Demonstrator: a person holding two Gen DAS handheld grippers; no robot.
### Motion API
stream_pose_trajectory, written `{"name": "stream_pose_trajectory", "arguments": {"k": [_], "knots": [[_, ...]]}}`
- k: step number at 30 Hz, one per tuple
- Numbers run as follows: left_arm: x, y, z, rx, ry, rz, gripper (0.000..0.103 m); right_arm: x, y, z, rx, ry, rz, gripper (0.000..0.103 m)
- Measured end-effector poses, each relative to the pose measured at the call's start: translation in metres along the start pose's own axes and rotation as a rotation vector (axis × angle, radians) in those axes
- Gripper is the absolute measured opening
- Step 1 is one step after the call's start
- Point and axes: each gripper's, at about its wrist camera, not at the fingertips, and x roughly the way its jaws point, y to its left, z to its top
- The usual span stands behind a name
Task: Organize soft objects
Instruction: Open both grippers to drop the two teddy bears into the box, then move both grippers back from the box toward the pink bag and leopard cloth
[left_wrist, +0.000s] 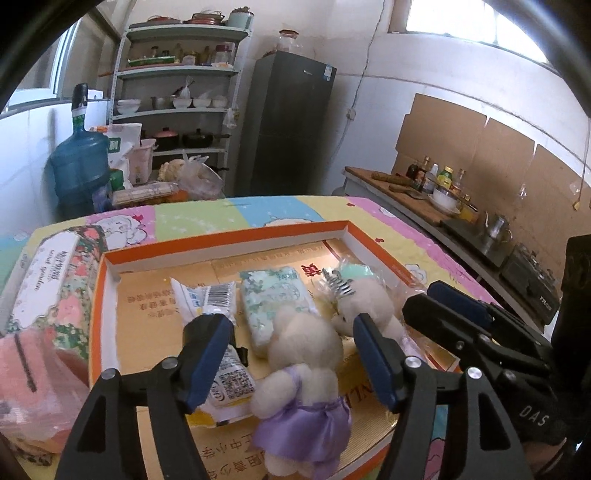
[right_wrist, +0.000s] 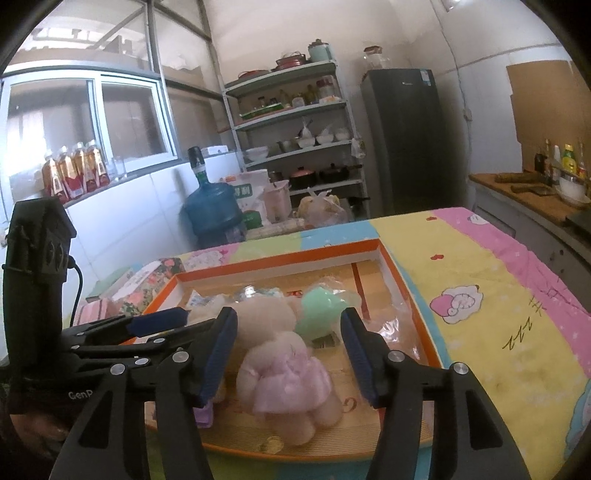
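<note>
Now both my tools stand open, the left tool (left_wrist: 291, 354) around the purple-skirted plush toy (left_wrist: 303, 373) and the right tool (right_wrist: 288, 354) around the pink-skirted plush toy (right_wrist: 284, 373), both lying in the orange tray (left_wrist: 221, 238); next I'd lift clear for another soft thing.

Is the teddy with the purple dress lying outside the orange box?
No, the teddy in the purple dress lies inside the orange box, next to the tissue pack.

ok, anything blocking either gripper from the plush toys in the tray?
Nothing visible. The purple-dress toy lies between the open left gripper; the pink-dress toy lies between the open right gripper.
</note>
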Motion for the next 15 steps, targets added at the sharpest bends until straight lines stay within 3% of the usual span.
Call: {"name": "stream_pose_trajectory", "arguments": {"k": [10,15], "knots": [[-0.028,0.005,-0.001,0.014,-0.053,0.068,0.069,-0.010,0.019,0.004,-0.020,-0.025,-0.009,0.061],[-0.044,0.012,-0.001,0.002,-0.074,0.087,0.069,-0.019,0.032,0.007,-0.039,-0.048,-0.028,0.067]]}}
